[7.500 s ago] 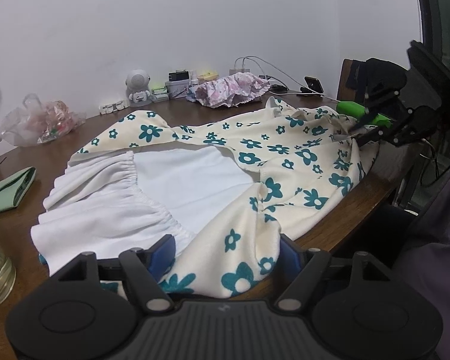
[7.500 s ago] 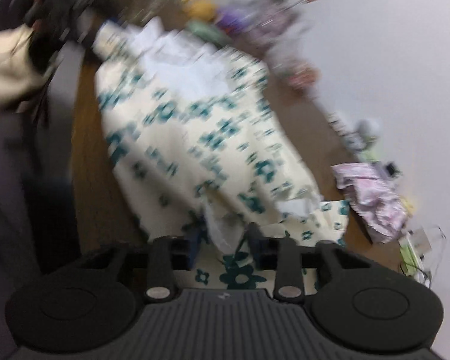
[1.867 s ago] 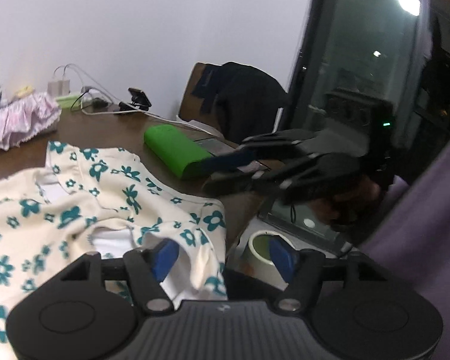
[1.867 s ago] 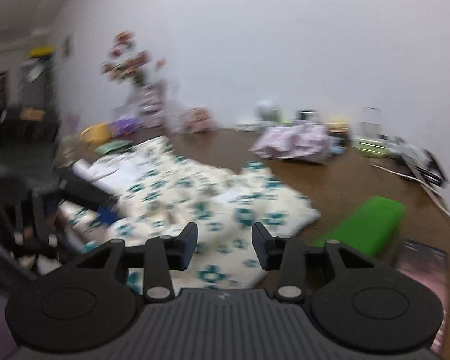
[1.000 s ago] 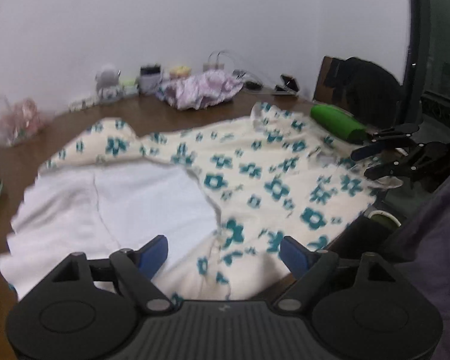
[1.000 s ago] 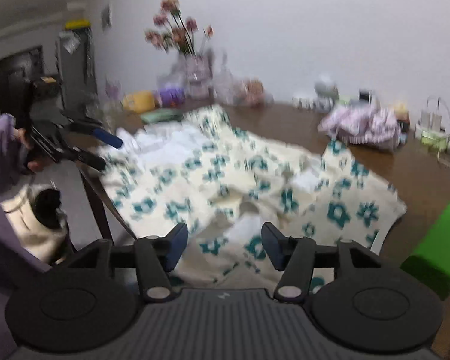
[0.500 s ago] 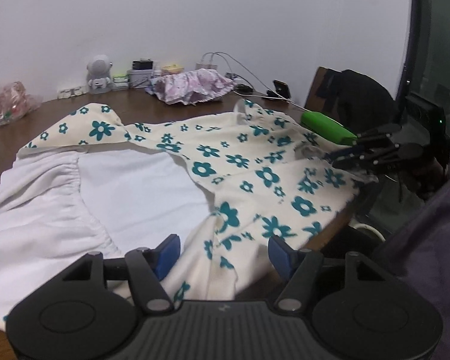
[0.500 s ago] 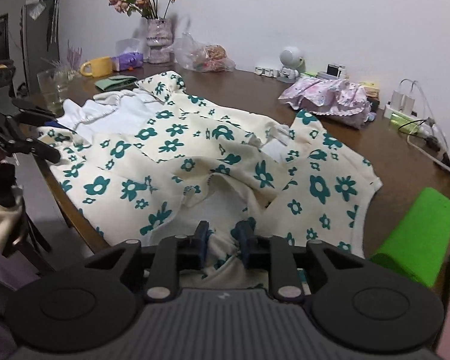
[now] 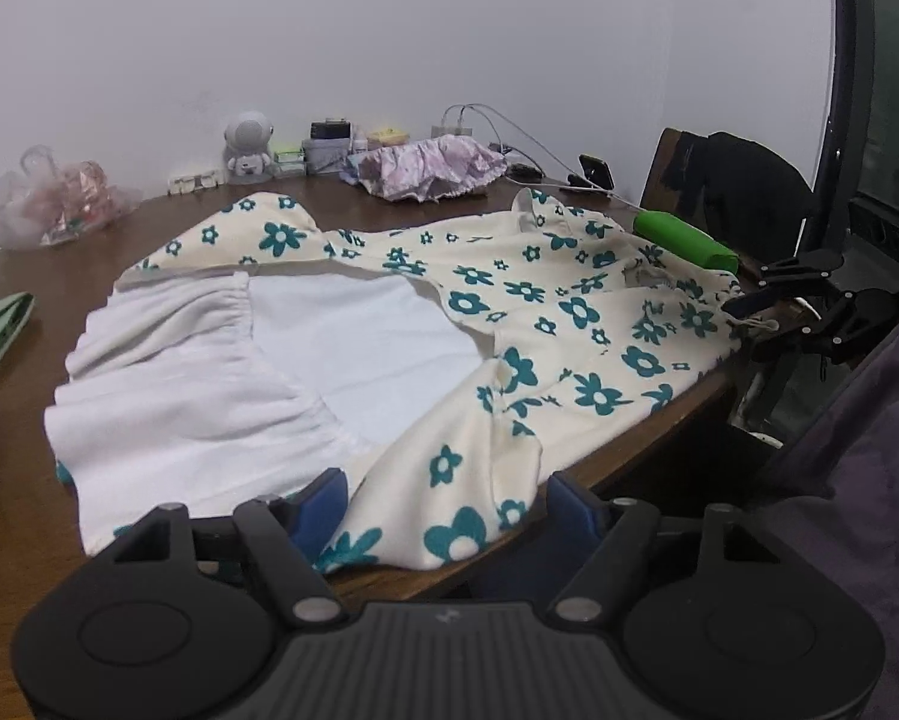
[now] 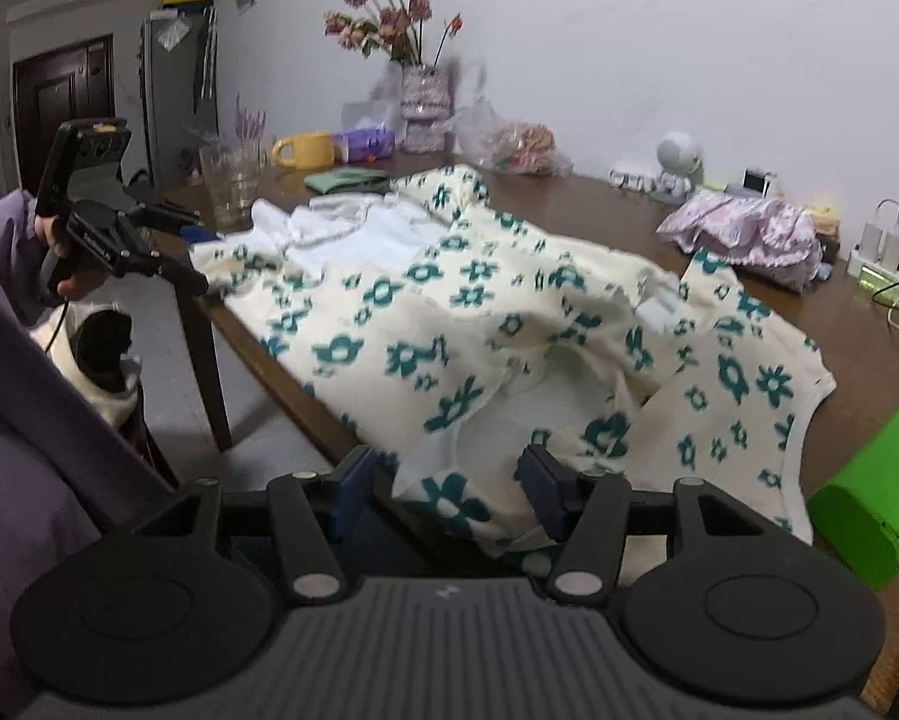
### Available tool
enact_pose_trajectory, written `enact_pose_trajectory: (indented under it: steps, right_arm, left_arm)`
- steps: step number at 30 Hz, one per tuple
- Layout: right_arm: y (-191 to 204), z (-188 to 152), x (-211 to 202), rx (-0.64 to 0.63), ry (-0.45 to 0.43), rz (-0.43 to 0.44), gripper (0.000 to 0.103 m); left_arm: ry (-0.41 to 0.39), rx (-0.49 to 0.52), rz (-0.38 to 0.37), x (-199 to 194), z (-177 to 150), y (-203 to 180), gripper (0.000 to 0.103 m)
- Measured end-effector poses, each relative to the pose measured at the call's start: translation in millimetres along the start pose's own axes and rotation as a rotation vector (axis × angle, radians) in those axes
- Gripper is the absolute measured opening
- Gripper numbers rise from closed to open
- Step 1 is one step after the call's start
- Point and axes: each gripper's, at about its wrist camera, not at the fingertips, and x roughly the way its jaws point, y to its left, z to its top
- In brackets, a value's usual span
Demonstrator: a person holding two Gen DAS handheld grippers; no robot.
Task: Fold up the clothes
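Across the dark wooden tabletop (image 9: 41, 276) lies the cream dress with teal flowers and a white lining (image 9: 545, 324), spread wide with its near edge spilling over the front rim. Your left tool (image 9: 443, 501) sits low at that edge, released, its blue pads either side of a hanging fold but not pressing on it. Your right tool (image 10: 446, 483) is at the other end of the same edge; its jaws are opening, with a flap of floral cloth between them and no pinch that I can see.

From here the risks look like these:
- If you close on only the top layer, the white lining would probably stay behind and the fold would come out crooked.
- Much cloth overhangs the rim, so a loose pinch could let the dress slide toward the floor.
- A wide sweep with the right tool could knock the bright green oblong case (image 10: 869, 480) just beside the dress.
- On the left, the clear drinking glass (image 10: 230, 189) stands near the hem; dragging cloth that way could tip it.
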Motion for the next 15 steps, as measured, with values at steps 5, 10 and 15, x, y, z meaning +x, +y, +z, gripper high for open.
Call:
enact_pose_trajectory:
  steps: [5,10,15]
  right_arm:
    - [-8,-3,2,0.034,-0.001,-0.033,0.024]
    - [-9,-3,0,0.033,-0.01,0.011,0.006]
    - [-22,14,-22,0.075,-0.055,0.06,0.005]
  left_arm:
    - [-0.017,-0.034,-0.053,4,3,16,0.023]
    - [-0.048,-0.058,-0.125,-4,8,24,0.011]
    - [-0.08,-0.002,-0.087,-25,27,31,0.01]
